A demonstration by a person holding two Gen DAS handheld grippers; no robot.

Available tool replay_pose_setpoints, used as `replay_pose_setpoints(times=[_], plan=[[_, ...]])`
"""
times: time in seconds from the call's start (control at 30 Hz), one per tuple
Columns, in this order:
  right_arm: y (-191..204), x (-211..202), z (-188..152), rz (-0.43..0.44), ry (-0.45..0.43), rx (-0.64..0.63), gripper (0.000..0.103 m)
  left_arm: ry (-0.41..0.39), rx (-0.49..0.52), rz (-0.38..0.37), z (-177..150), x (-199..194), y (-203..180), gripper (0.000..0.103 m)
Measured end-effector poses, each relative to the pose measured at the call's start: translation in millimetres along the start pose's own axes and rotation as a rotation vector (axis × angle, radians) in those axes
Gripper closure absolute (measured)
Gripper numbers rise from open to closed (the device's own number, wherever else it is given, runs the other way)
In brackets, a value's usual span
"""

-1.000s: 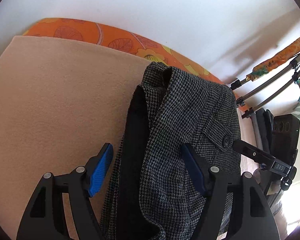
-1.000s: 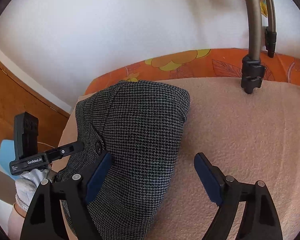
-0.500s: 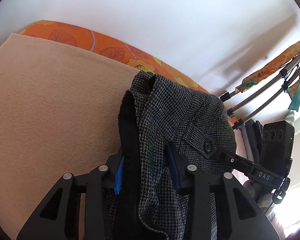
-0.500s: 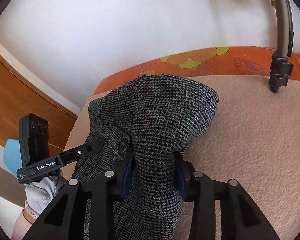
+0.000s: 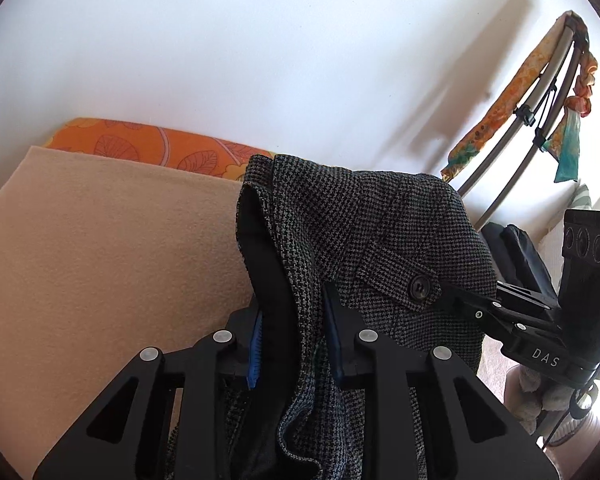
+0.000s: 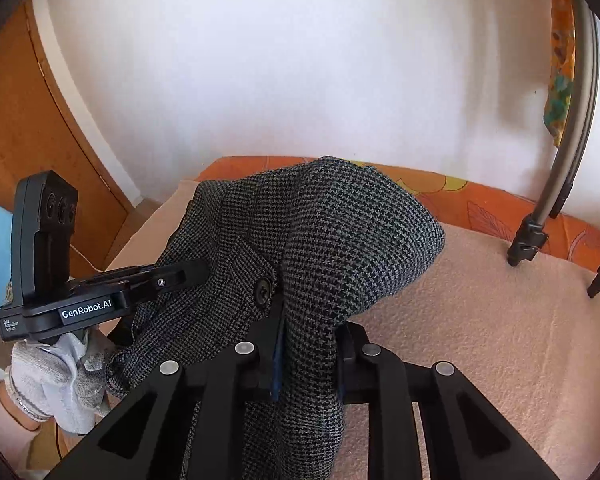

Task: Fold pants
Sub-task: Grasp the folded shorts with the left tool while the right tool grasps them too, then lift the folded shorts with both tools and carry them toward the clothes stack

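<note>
Both claws are clamped on the houndstooth pants (image 5: 364, 232): your left claw (image 5: 294, 344) grips the waistband edge, your right claw (image 6: 308, 344) a fold. The pants are bunched above the beige blanket (image 5: 112, 248). Step in hand: lifting. Next, spread the claws apart and lay the fabric flat.

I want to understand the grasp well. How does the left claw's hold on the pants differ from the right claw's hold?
The left claw pinches an edge of the pants where black lining shows; the right claw pinches a fold showing only houndstooth. The button lies right of the left claw, but left of the right claw. Both are shut on the fabric above the beige blanket.
</note>
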State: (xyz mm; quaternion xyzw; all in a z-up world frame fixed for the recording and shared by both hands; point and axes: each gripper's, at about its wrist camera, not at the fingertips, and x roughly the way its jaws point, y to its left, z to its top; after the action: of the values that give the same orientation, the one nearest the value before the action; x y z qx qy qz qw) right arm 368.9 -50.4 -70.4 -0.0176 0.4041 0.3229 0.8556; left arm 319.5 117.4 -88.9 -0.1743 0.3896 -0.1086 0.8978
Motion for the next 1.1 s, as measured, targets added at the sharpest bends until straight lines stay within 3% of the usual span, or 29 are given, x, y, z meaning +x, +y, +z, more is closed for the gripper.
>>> replay_pose_setpoints(times=[0.2,0.6,0.77,1.1], plan=[[29,-42,-7,-0.047,-0.075,-0.093,0.086,-0.084,0.045,-0.015,-1,-38,-25,0.08],[26,-148,-17,-0.109,-0.188,-0.138,0.087,-0.164,0.154,-0.071,-14,-90,-98,0.081],[11,-199,-22,-0.149,-0.224,-0.142,0.087,-0.186,0.206,-0.105,-20,-101,-142,0.081],[-28,-301,-63,-0.251,-0.271,-0.097,0.087,-0.18,0.315,-0.194,-40,-101,-235,0.081]])
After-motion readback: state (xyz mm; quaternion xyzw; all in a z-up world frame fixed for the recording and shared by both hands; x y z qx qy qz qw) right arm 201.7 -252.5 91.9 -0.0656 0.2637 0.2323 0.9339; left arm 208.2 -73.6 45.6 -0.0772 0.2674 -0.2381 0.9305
